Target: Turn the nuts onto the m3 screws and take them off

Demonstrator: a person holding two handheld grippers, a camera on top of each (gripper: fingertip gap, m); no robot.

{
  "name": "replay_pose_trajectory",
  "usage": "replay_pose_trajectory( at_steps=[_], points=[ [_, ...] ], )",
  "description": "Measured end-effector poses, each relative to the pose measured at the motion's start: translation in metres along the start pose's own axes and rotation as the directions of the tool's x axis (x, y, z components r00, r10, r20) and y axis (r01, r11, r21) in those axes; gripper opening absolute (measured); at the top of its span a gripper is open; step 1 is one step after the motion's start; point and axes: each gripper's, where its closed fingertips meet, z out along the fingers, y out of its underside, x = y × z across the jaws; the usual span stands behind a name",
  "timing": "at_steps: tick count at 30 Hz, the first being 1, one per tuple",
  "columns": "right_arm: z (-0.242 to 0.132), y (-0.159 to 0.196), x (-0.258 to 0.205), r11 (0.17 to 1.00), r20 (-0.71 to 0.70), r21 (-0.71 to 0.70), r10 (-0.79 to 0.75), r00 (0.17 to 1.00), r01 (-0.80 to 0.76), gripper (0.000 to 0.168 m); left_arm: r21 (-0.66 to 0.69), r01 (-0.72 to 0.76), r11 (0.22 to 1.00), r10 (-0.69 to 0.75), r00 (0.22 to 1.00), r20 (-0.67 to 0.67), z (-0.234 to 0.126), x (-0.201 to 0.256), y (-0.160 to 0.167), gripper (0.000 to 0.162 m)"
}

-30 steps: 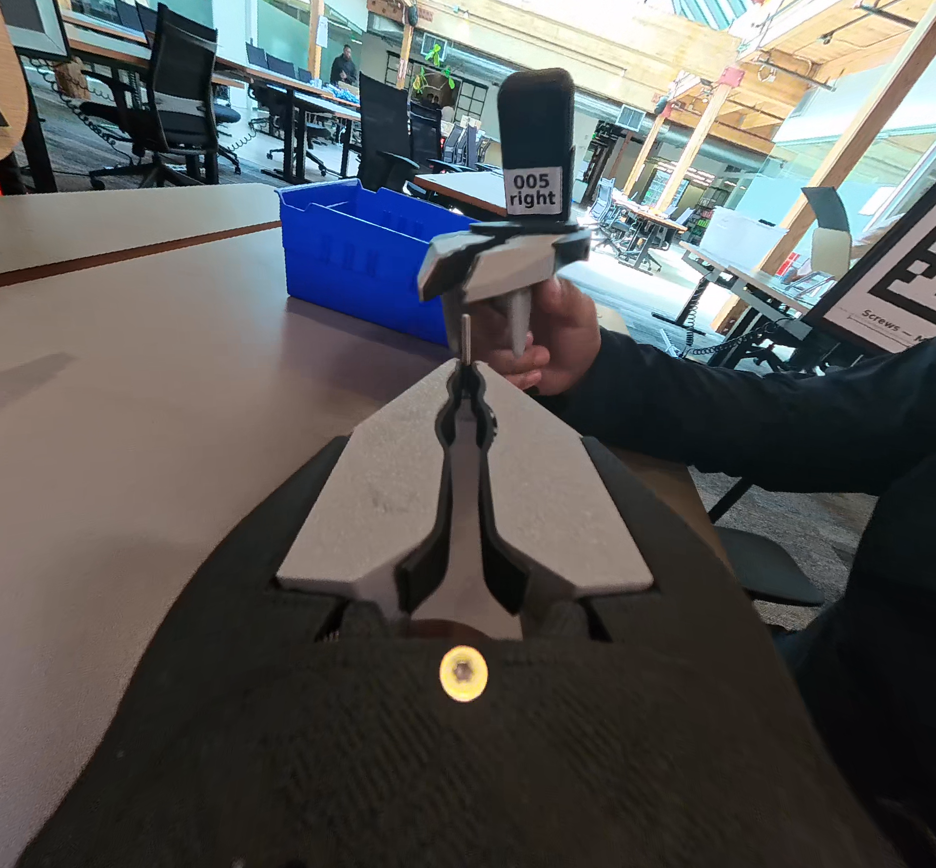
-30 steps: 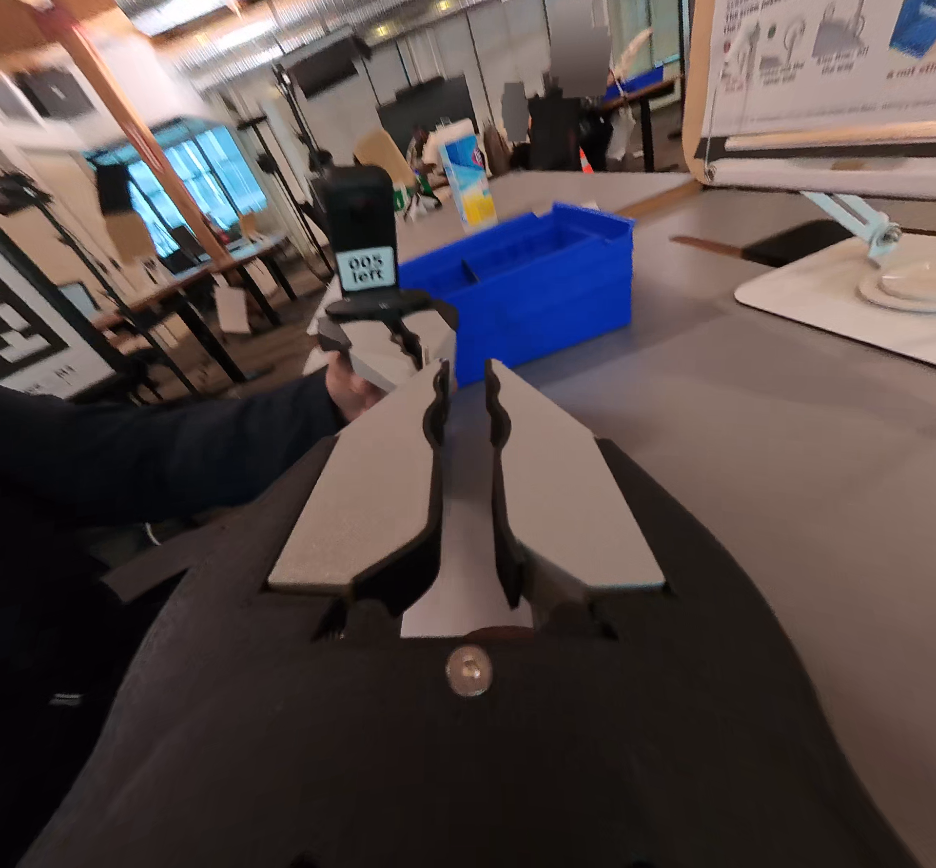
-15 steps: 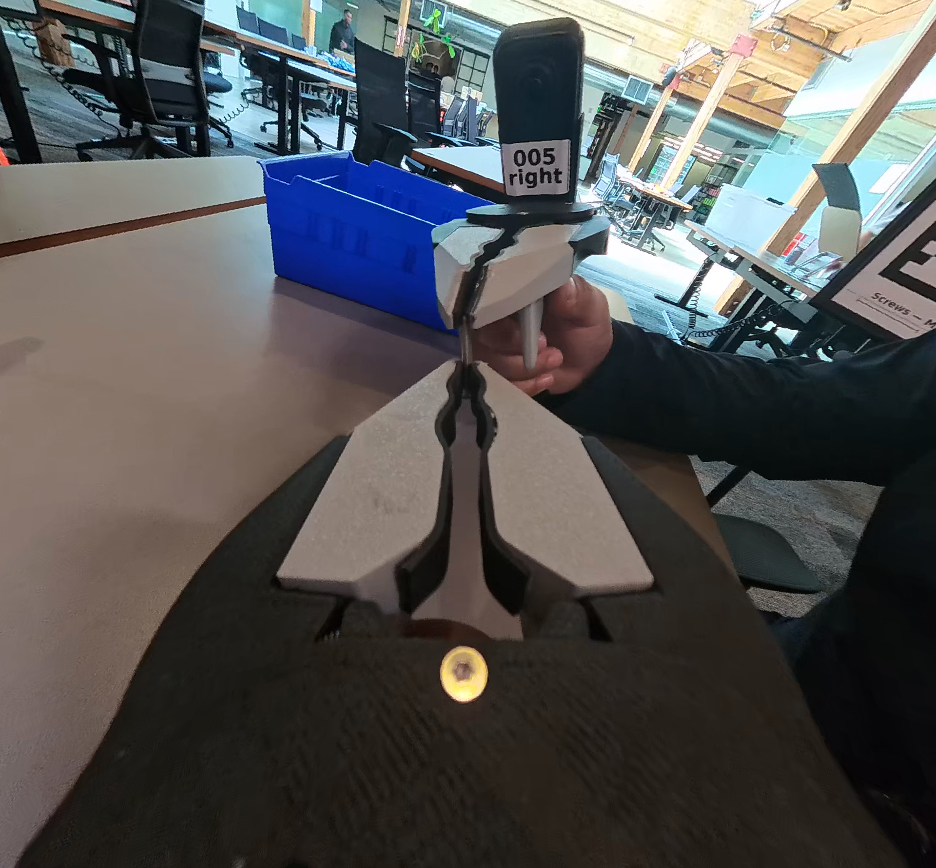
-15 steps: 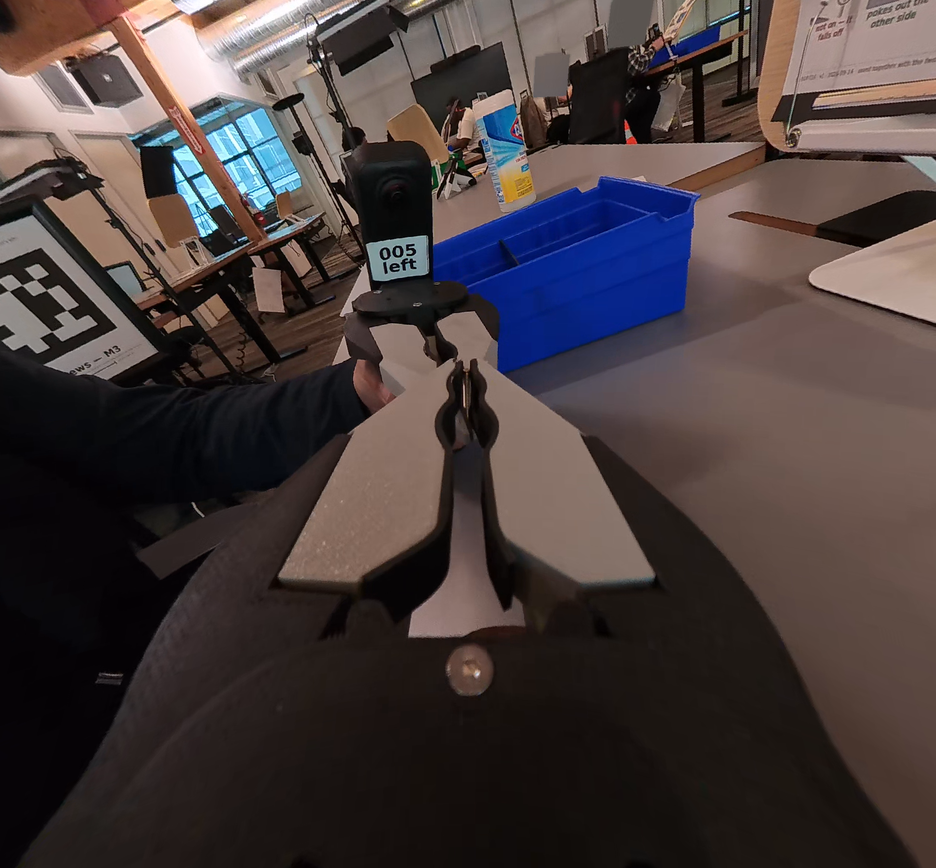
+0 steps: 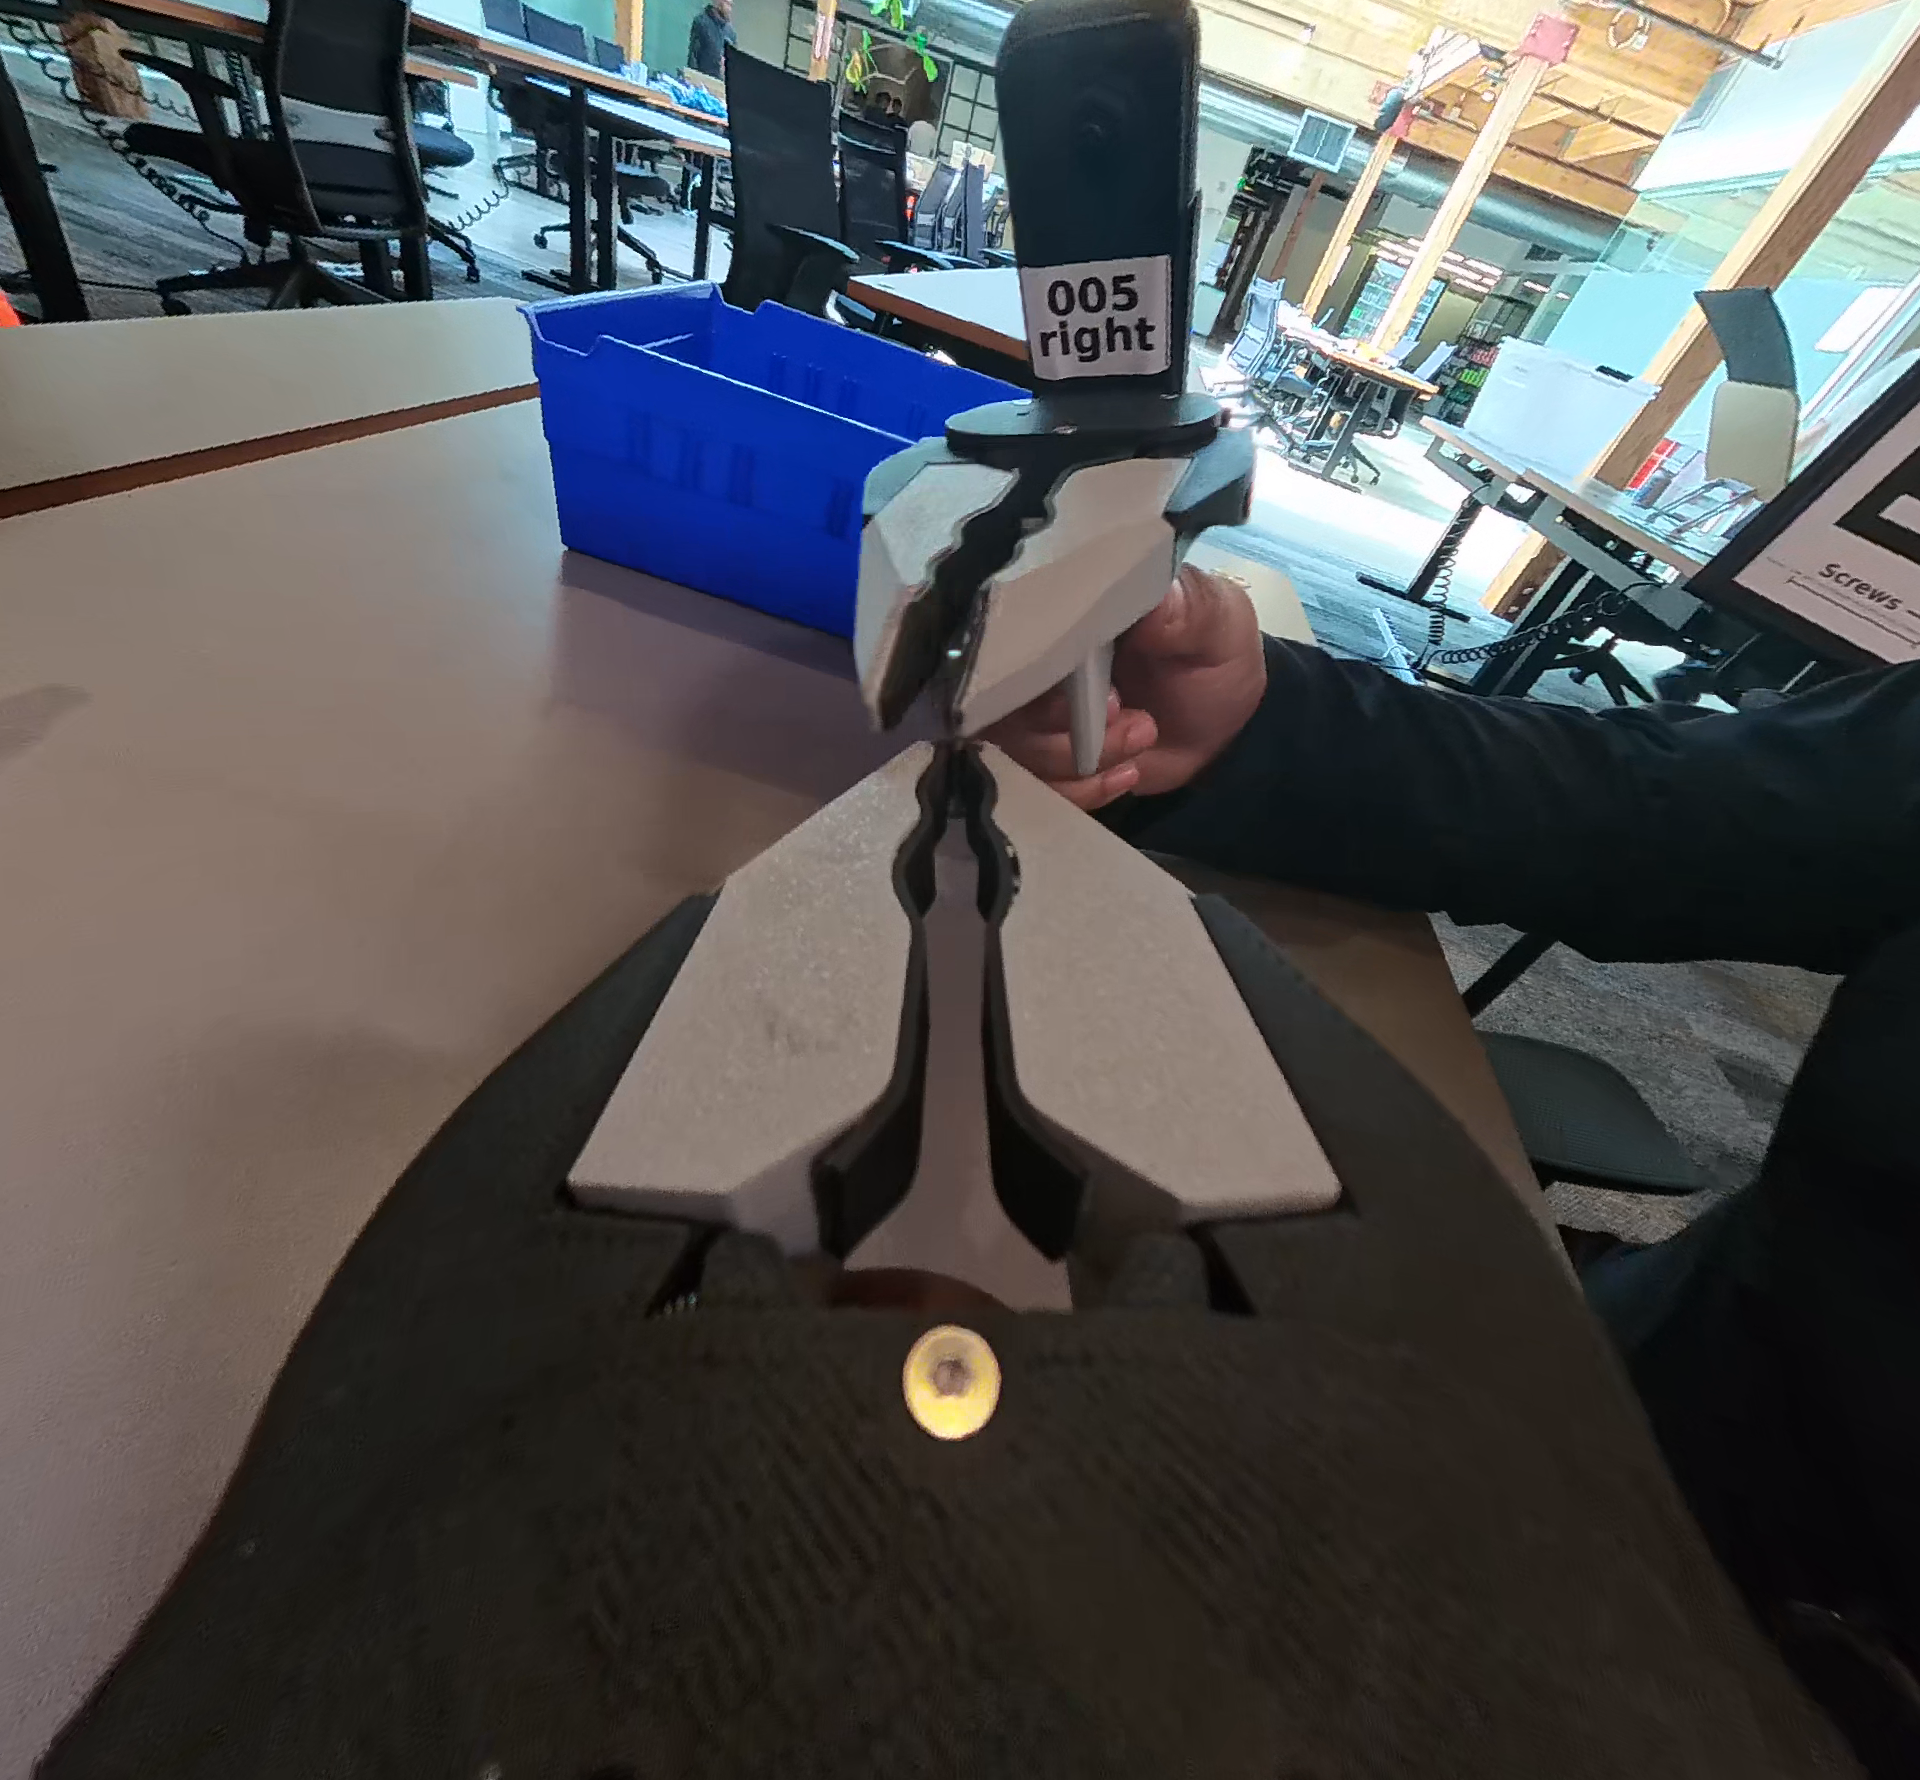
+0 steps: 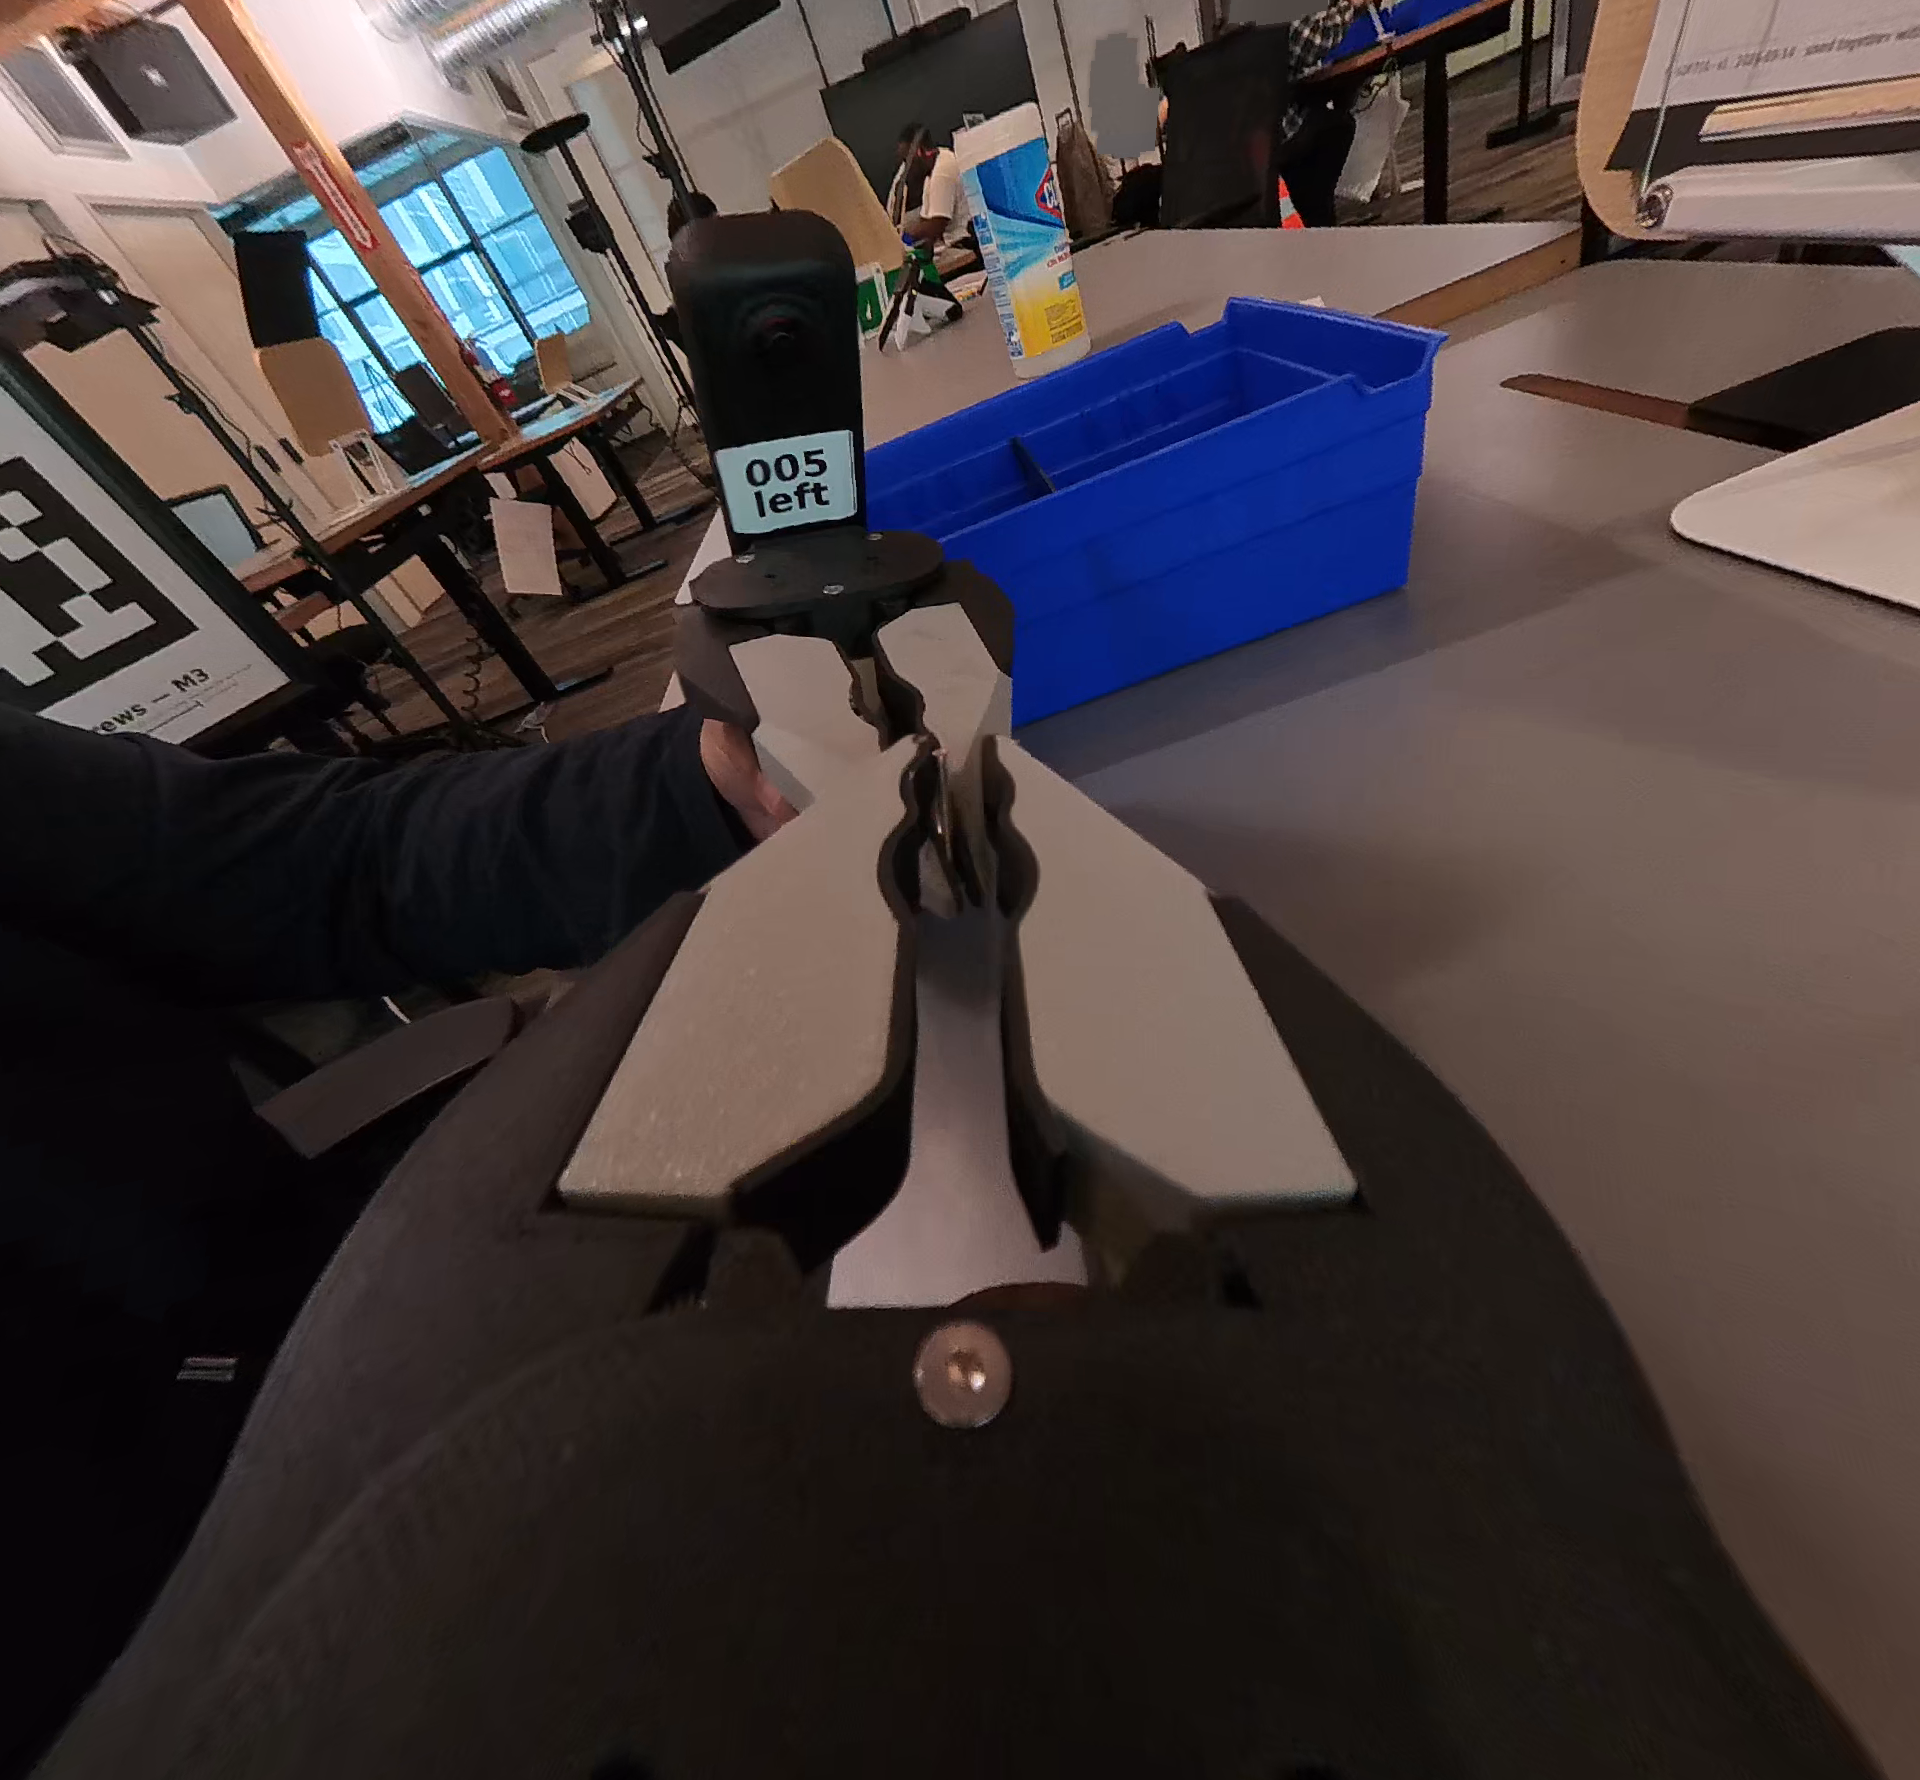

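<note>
My left gripper [image 5: 956,780] is shut on a thin metal M3 screw [image 5: 951,743] that pokes out past its tips. My right gripper [image 5: 951,712] meets it tip to tip from above and is shut on the free end of the same screw. In the right wrist view, the screw [image 6: 940,816] shows as a thin metal sliver between the closed fingers of my right gripper [image 6: 940,774], with my left gripper [image 6: 914,733] just beyond. I cannot make out a nut; the fingers hide that part. Both grippers are held above the grey table [image 5: 260,691].
A blue divided bin [image 5: 707,473] stands on the table behind the grippers, also in the right wrist view [image 6: 1195,525]. A wipes canister [image 6: 1023,255] stands farther back. A white stand base [image 6: 1818,515] sits at the right. A sign board [image 5: 1849,525] stands off the table edge.
My right gripper was open and apart from the left; it has come in and shut on the screw's free end. The left gripper has kept its hold on the screw.
</note>
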Motion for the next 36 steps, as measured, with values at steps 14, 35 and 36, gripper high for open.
replay_pose_trajectory(
  at_steps=[14, 35, 36],
  points=[
    [-0.015, 0.032, 0.037, 0.976, -0.151, -0.216, -0.005, 0.989, -0.028, 0.018, 0.141, -0.062, 0.988, 0.053, 0.996, 0.067, -0.019, -0.006, -0.030, 0.000],
    [0.008, 0.114, 0.055, 0.751, -0.245, -0.649, -0.356, 0.902, 0.120, 0.016, 0.100, -0.027, 0.995, 0.019, 0.997, 0.076, -0.016, -0.009, -0.024, 0.000],
    [0.009, 0.114, 0.054, 0.752, -0.241, -0.648, -0.354, 0.904, 0.121, 0.016, 0.101, -0.026, 0.995, 0.018, 0.997, 0.077, -0.016, -0.009, -0.024, 0.000]
  ],
)
